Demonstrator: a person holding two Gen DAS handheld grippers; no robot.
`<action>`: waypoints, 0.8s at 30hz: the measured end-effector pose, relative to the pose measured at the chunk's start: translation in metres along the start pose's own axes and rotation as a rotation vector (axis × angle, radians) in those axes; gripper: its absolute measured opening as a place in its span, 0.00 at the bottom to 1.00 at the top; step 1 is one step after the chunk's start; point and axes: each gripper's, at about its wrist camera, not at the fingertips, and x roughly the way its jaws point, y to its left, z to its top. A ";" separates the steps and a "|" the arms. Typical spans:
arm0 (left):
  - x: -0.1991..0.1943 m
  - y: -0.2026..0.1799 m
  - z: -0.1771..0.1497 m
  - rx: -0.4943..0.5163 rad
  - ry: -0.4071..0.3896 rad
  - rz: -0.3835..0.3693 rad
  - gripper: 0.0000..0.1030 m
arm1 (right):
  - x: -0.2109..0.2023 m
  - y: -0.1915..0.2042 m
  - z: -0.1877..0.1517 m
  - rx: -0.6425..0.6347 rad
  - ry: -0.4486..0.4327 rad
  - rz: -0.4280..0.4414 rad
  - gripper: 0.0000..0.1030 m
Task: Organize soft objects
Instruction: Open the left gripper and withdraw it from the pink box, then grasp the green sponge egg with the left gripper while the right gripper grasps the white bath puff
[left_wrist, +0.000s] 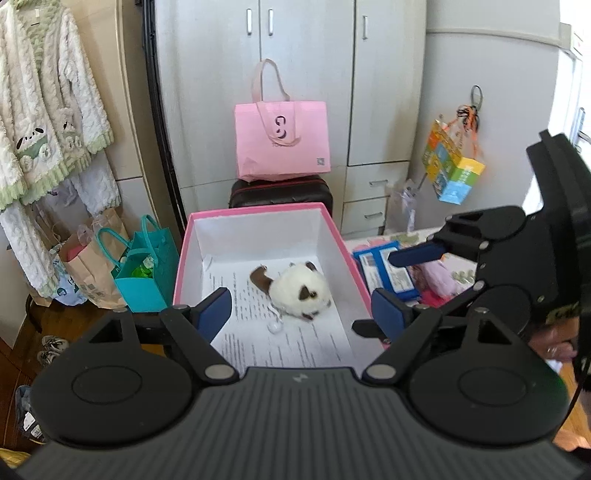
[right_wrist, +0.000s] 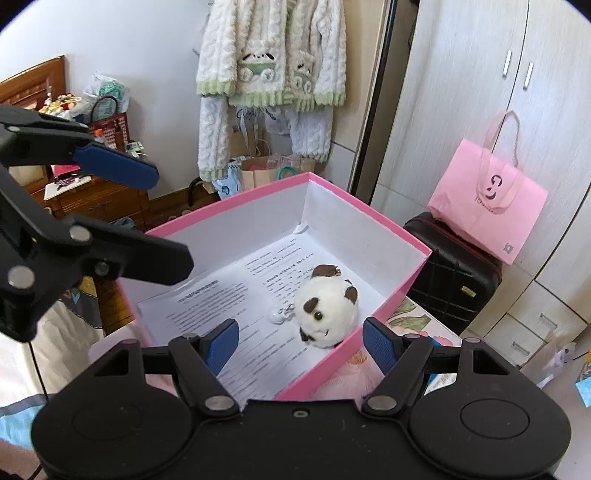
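Pink box holds plush toy beyond left gripper.

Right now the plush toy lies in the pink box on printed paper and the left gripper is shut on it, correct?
Not quite. The left gripper is open and holds nothing, as the left wrist view shows. The plush toy does lie in the pink box on the printed paper.

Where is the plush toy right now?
The white-and-brown plush toy lies inside the pink box, on the printed sheets lining its floor, nearer the box's right wall in both wrist views; neither gripper touches it.
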 end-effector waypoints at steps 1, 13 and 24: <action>-0.006 -0.003 -0.002 0.005 -0.001 -0.003 0.80 | -0.007 0.001 -0.002 -0.001 -0.001 0.001 0.76; -0.045 -0.054 -0.026 0.068 0.025 -0.127 0.83 | -0.103 -0.045 -0.082 0.125 -0.059 -0.005 0.77; -0.020 -0.133 -0.046 0.237 0.055 -0.278 0.83 | -0.148 -0.090 -0.169 0.266 -0.084 -0.179 0.78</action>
